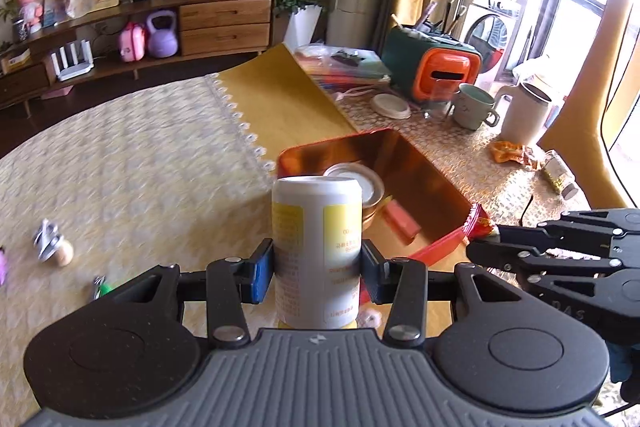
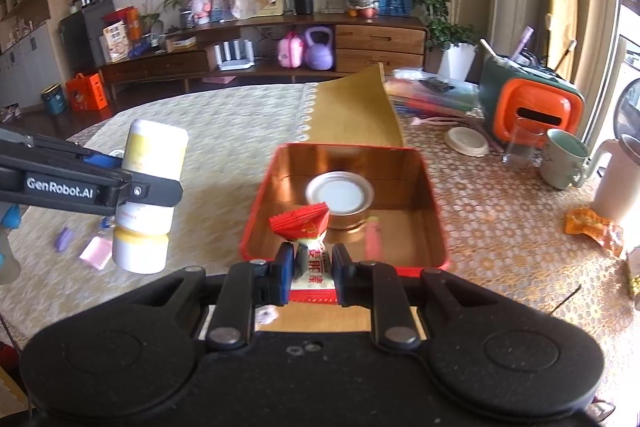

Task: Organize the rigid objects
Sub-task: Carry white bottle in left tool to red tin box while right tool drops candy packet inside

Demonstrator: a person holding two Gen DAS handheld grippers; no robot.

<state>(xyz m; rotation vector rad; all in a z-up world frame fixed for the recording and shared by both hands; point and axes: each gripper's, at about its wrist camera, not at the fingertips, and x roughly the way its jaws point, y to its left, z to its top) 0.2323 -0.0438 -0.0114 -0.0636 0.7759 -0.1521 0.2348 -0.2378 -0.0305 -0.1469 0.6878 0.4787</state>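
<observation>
My left gripper (image 1: 317,269) is shut on a white and yellow can (image 1: 318,247), held upright above the table; the same can (image 2: 150,199) shows at the left of the right wrist view. My right gripper (image 2: 311,273) is shut on a small red and white wrapped packet (image 2: 307,243), just short of the near rim of the red tin box (image 2: 434,211). The red tin box (image 1: 420,163), with a copper inside, holds a round metal lid (image 2: 339,197) and a pink stick (image 2: 374,239). The right gripper's black body (image 1: 560,251) reaches in at the right of the left wrist view.
A green mug (image 1: 474,105), a white jug (image 1: 524,117), an orange and green container (image 1: 434,71) and a white disc (image 1: 390,105) stand behind the box. Small loose items (image 1: 52,247) lie on the patterned cloth to the left. An orange wrapper (image 2: 594,229) lies at the right.
</observation>
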